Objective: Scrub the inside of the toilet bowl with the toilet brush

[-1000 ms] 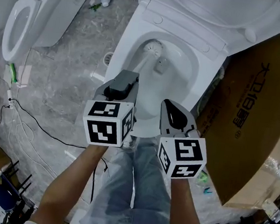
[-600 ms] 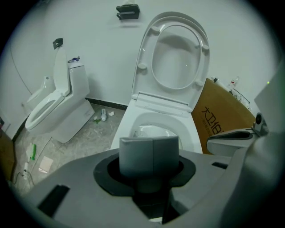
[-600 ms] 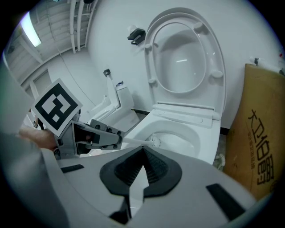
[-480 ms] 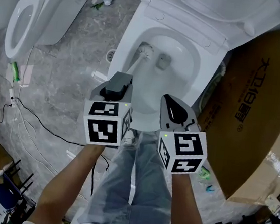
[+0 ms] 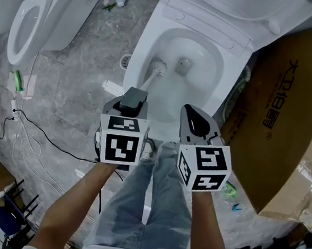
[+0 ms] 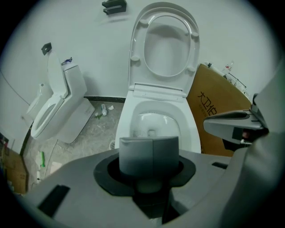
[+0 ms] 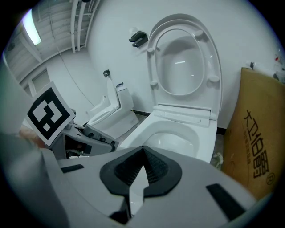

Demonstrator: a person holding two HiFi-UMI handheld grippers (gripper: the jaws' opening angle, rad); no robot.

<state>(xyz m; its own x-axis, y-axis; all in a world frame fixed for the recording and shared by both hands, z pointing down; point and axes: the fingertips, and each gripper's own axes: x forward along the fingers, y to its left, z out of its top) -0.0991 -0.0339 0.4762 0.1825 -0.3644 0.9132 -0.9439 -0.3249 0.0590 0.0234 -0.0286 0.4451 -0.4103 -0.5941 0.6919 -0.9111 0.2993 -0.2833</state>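
1. Left gripper (image 5: 134, 97): we read it as clenched on the grey end of the toilet brush (image 5: 158, 66) handle. In the left gripper view the handle end (image 6: 149, 154) fills the space between the jaws.

2. Brush position: the shaft runs up from the left gripper, over the front left rim of the toilet bowl (image 5: 144, 51), and slants down into the bowl. The white bristle head lies against the left inner wall, just beside the grey outlet (image 5: 181, 66) and to its left.

3. Right gripper (image 5: 190, 117): closed and empty. In the right gripper view the jaws meet at the tips (image 7: 142, 152) with nothing between them. It hovers above the front right of the rim, beside the left gripper and apart from it.

4. Clearances:
- The seat and lid (image 6: 165, 44) stand upright at the back, leaving the bowl opening uncovered.
- A cardboard box (image 5: 283, 125) stands close against the right edge of the toilet, so we see little room on that side.
- On the left, open grey floor (image 5: 80, 78) separates the bowl from a second toilet (image 5: 23, 20).
- Cables (image 5: 31, 129) trail across the floor at lower left.
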